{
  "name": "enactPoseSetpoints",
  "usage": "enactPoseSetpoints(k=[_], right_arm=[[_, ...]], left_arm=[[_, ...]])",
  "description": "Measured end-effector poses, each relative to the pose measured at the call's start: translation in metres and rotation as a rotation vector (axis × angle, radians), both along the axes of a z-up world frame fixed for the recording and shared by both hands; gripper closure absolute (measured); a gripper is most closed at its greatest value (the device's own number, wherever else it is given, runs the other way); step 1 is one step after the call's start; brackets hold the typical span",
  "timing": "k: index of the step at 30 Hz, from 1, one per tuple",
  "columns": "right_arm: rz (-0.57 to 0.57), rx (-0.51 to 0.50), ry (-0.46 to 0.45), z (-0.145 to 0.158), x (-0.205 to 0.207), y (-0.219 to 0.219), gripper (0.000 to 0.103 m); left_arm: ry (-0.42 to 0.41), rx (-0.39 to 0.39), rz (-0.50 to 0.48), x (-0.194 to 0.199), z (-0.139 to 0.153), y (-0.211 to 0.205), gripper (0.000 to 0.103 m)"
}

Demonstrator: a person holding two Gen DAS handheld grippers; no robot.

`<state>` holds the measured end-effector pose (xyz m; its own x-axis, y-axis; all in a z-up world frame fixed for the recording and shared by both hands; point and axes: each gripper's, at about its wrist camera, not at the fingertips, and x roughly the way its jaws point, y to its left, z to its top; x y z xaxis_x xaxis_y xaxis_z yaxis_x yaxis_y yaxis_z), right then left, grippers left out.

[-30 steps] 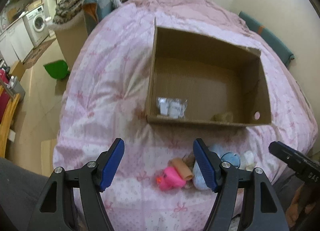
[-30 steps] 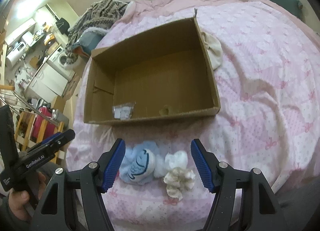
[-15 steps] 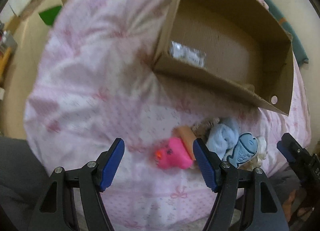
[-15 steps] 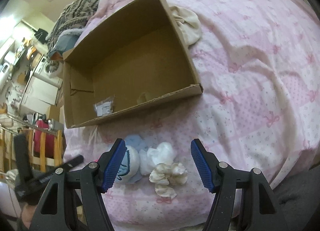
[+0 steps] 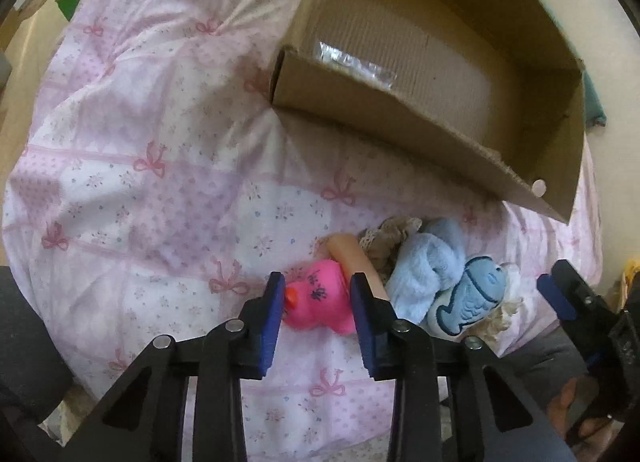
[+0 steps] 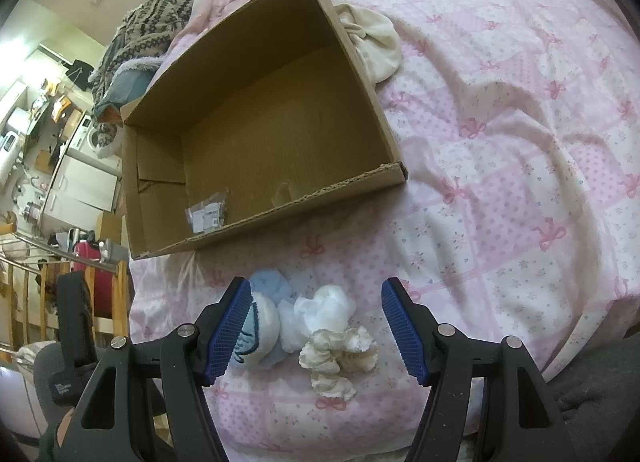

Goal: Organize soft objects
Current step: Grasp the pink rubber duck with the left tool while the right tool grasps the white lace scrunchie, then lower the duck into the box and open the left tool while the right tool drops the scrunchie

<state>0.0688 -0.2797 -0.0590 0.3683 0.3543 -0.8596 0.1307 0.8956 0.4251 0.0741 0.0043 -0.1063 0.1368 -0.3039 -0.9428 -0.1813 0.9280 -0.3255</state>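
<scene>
Your left gripper [image 5: 316, 302] jaws are closing round the bright pink plush duck toy [image 5: 318, 300] on the pink bow-print bed quilt [image 5: 160, 181], pads at its sides. Your right gripper [image 6: 316, 326] jaws stand wide, empty, over the cream frilly fabric scrunchie [image 6: 340, 354]. Risk: the beige soft tube [image 5: 354, 254] gets pinched along with it, or the duck squishes out before it reaches the open brown cardboard box [image 5: 400, 117] beyond.
</scene>
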Motion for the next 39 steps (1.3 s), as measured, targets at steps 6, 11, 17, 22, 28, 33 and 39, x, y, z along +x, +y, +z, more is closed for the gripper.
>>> enactPoseSetpoints(k=[6, 11, 17, 22, 28, 33, 39], right_arm=[[-0.002, -0.004, 0.001, 0.001, -0.001, 0.0, 0.032], [-0.004, -0.009, 0.007, 0.0, -0.002, -0.002, 0.032], [-0.035, 0.069, 0.101, -0.016, -0.003, -0.018, 0.032], [0.048, 0.047, 0.209, -0.036, -0.005, -0.002, 0.036], [0.207, -0.128, 0.259, -0.053, -0.008, 0.033, 0.042], [0.238, -0.139, 0.244, -0.054, -0.013, 0.038, 0.087], [0.301, -0.04, 0.111, -0.026, -0.025, 0.044, 0.088]], left_arm=[[-0.056, 0.045, -0.016, -0.006, 0.019, 0.007, 0.075], [-0.089, 0.15, -0.023, -0.008, 0.032, 0.015, 0.075], [-0.149, 0.207, -0.044, -0.008, 0.041, 0.009, 0.075], [-0.171, 0.228, -0.058, -0.006, 0.044, 0.006, 0.075], [-0.207, 0.256, -0.003, -0.003, 0.048, 0.009, 0.075], [-0.196, 0.237, 0.014, -0.002, 0.046, 0.014, 0.075], [-0.231, 0.249, 0.006, -0.006, 0.051, 0.009, 0.076]])
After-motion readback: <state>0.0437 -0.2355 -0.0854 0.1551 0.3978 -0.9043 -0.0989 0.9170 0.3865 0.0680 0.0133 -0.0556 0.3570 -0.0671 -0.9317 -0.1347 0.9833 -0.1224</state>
